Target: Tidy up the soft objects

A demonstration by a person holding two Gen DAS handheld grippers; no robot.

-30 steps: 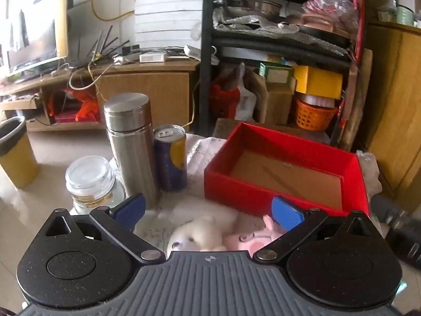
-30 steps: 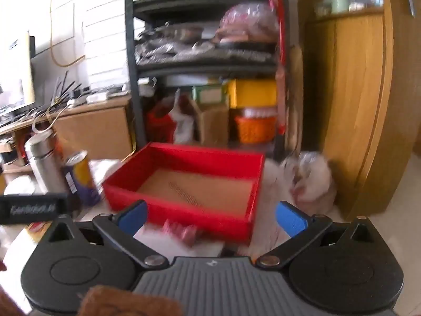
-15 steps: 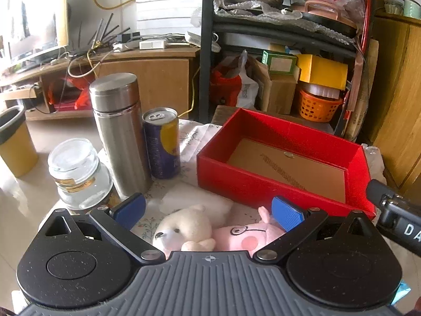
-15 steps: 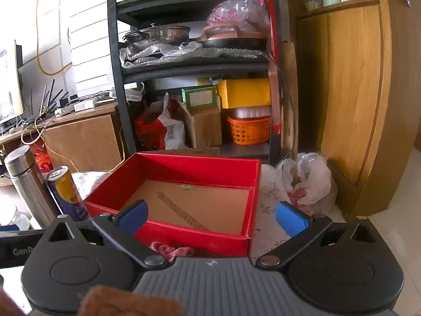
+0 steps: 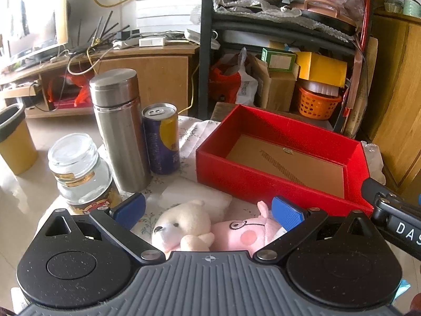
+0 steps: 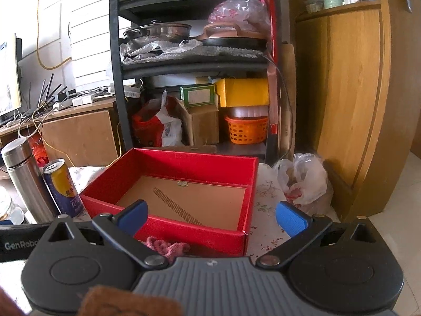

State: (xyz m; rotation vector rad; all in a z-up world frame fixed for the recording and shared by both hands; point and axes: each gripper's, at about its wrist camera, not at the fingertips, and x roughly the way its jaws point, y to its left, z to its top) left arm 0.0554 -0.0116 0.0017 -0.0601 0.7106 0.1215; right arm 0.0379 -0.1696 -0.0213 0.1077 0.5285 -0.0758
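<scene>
While I hold both tools low over the surface (image 5: 184, 137), my left claw (image 5: 208, 209) stands wide apart with nothing between its blue pads. Just under it lie two soft toys, touching each other: a cream plush bear (image 5: 181, 223) on the left and a pink plush pig (image 5: 244, 233) on the right, both partly hidden by the tool body. Just beyond the bear lies a white sponge block (image 5: 194, 194). To the left, a glass jar (image 5: 79, 173) stands nearest, then a steel flask (image 5: 119, 129), then a purple and yellow can (image 5: 160, 138), all upright and close together.

My right claw (image 6: 210, 217) is also spread wide and holds nothing. Right below it, a pink knitted cloth (image 6: 165, 245) lies crumpled on the surface against the near wall of the red box (image 6: 168, 231). A brown fuzzy thing (image 6: 126, 302) fills the bottom edge of that view; I cannot tell what it is.

Past the toys, the red box sits open with a bare cardboard floor. Off its right end a white plastic bag (image 6: 305, 181) slumps near a wooden cabinet (image 6: 352, 105). Farther back stands a dark shelf rack (image 6: 192, 60) carrying pans, cartons and an orange basket (image 6: 246, 129).
</scene>
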